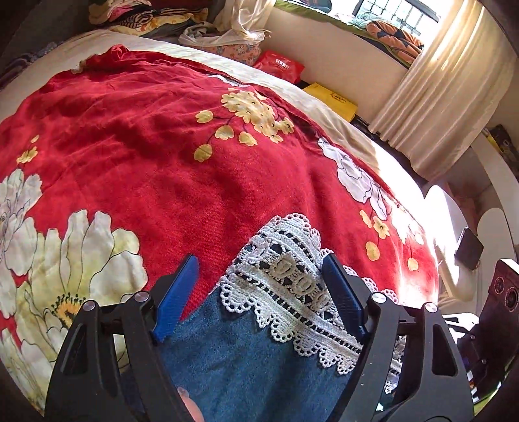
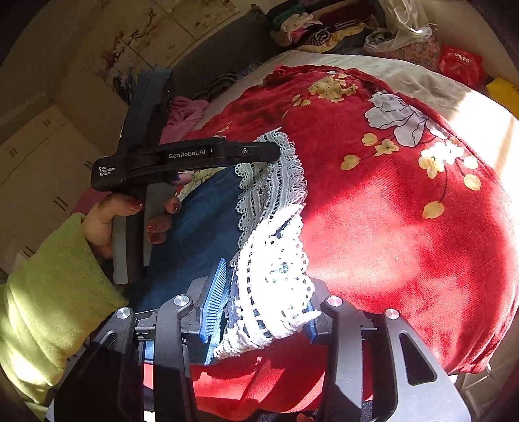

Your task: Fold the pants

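The pants (image 1: 246, 363) are blue denim with a white lace hem (image 1: 292, 276) and lie on a red flowered bedspread (image 1: 146, 146). My left gripper (image 1: 259, 279) has its blue fingers (image 1: 181, 289) wide apart over the lace hem, open. In the right wrist view the pants (image 2: 201, 220) run from the left gripper body (image 2: 181, 159) down to my right gripper (image 2: 259, 302). Its jaws are partly closed around the bunched lace hem (image 2: 272, 285), which fills the gap between them.
The red bedspread (image 2: 405, 243) covers the bed, sunlit at the right. A clothes pile (image 1: 146, 16) lies at the head. Red (image 1: 280, 65) and yellow (image 1: 334, 100) bags, a curtain (image 1: 447, 97) and a cabinet (image 2: 39, 146) surround the bed.
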{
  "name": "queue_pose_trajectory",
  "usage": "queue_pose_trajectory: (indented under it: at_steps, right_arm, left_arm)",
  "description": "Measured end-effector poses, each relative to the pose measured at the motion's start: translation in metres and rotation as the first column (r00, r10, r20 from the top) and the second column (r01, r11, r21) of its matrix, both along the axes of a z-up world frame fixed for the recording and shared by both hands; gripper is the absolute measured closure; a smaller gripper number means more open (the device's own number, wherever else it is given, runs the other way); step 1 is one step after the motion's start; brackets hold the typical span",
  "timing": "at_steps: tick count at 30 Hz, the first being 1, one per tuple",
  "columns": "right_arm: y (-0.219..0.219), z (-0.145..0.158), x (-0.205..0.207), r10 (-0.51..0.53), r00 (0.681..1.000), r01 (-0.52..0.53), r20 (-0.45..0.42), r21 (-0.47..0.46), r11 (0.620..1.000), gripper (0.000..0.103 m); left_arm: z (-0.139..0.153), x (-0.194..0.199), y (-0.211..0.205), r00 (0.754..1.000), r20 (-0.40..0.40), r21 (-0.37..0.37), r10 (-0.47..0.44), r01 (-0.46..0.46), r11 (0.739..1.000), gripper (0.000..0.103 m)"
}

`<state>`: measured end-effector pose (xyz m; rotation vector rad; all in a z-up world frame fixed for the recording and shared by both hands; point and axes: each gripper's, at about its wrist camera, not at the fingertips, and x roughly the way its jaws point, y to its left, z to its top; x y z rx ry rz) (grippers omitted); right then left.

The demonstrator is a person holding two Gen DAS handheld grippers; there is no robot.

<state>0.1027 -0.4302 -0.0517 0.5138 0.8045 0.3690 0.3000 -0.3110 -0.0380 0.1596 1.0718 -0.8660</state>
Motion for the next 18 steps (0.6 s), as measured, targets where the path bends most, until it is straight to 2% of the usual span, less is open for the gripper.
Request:
queue_pose_trajectory:
  at_steps: [2, 4, 5, 6, 8, 12, 15, 18]
  right_arm:
    - [0.006, 0.001, 0.000, 0.017, 1.000, -0.017, -0.001, -0.003, 1.000, 0.069]
    - [0.012, 0.002, 0.003, 0.027, 1.000, -0.027, -0.007, -0.008, 1.000, 0.072]
    - [0.015, 0.003, 0.004, 0.026, 1.000, -0.026, -0.005, -0.013, 1.000, 0.072]
    - [0.017, 0.004, 0.004, 0.022, 1.000, -0.022, -0.001, -0.011, 1.000, 0.072]
    - [0.020, 0.010, 0.002, 0.020, 1.000, -0.020, 0.015, 0.006, 1.000, 0.075]
    - [0.037, 0.028, -0.001, 0.042, 0.997, -0.042, 0.060, -0.007, 0.999, 0.076]
    - [0.058, 0.047, -0.006, 0.090, 0.990, -0.087, 0.112, -0.028, 0.996, 0.076]
    - [0.084, 0.065, -0.010, 0.155, 0.975, -0.148, 0.163, -0.051, 0.988, 0.076]
  left_arm:
    - [-0.004, -0.001, 0.002, 0.999, -0.039, -0.036, -0.002, 0.000, 0.999, 0.033]
    - [-0.004, -0.006, 0.000, 0.999, -0.041, -0.035, -0.015, 0.014, 0.999, 0.043]
    - [-0.003, -0.007, 0.000, 0.999, -0.037, -0.025, -0.016, 0.015, 1.000, 0.052]
    - [-0.001, -0.008, 0.001, 0.999, -0.036, -0.023, -0.013, 0.012, 1.000, 0.066]
    - [0.003, -0.006, 0.007, 0.999, -0.051, -0.035, -0.002, 0.001, 0.999, 0.082]
    - [0.026, -0.013, 0.031, 1.000, -0.030, -0.156, -0.008, 0.004, 0.988, 0.085]
    - [0.048, -0.020, 0.060, 1.000, -0.014, -0.260, 0.014, -0.017, 0.965, 0.085]
    - [0.065, -0.028, 0.095, 0.999, 0.007, -0.329, 0.046, -0.041, 0.943, 0.085]
